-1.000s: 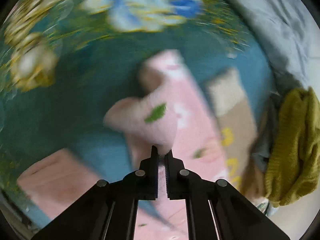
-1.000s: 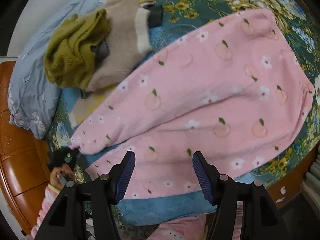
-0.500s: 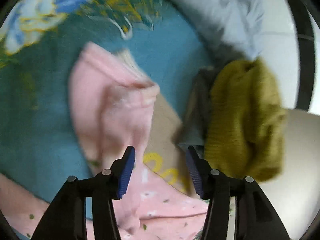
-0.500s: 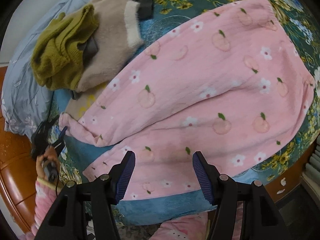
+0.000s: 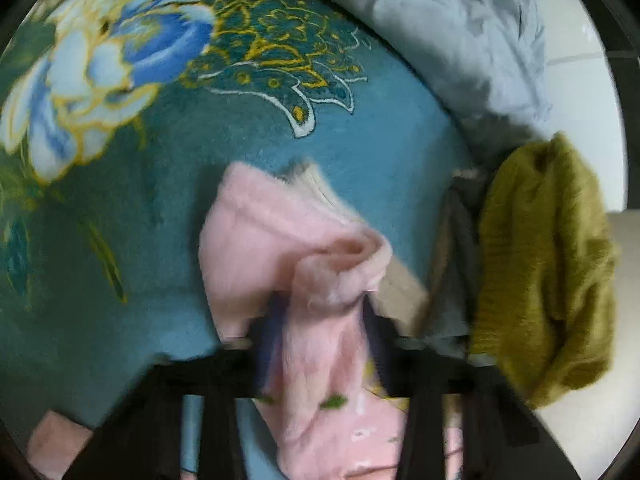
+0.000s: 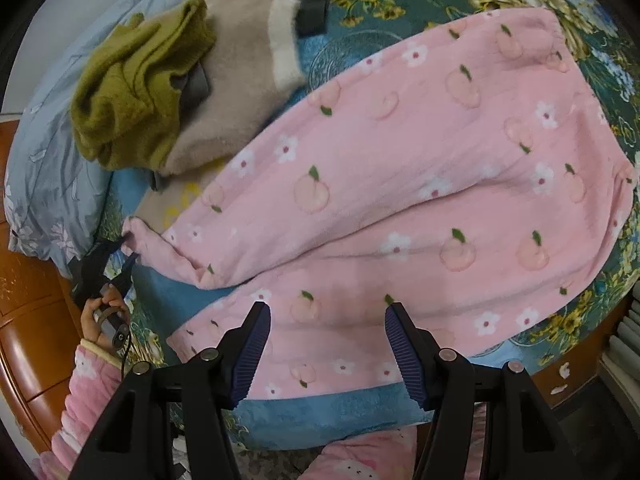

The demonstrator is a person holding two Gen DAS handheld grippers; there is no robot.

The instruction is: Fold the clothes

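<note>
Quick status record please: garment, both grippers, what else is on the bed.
garment: pink pants, spread on the bed, legs side by side
left gripper: open, jaws either side of one leg cuff; view blurred
right gripper: open, above the near leg, holding nothing
pile: olive sweater on a beige garment, beside the pants
bed: teal floral blanket; blue-grey pillow at the edge
</note>
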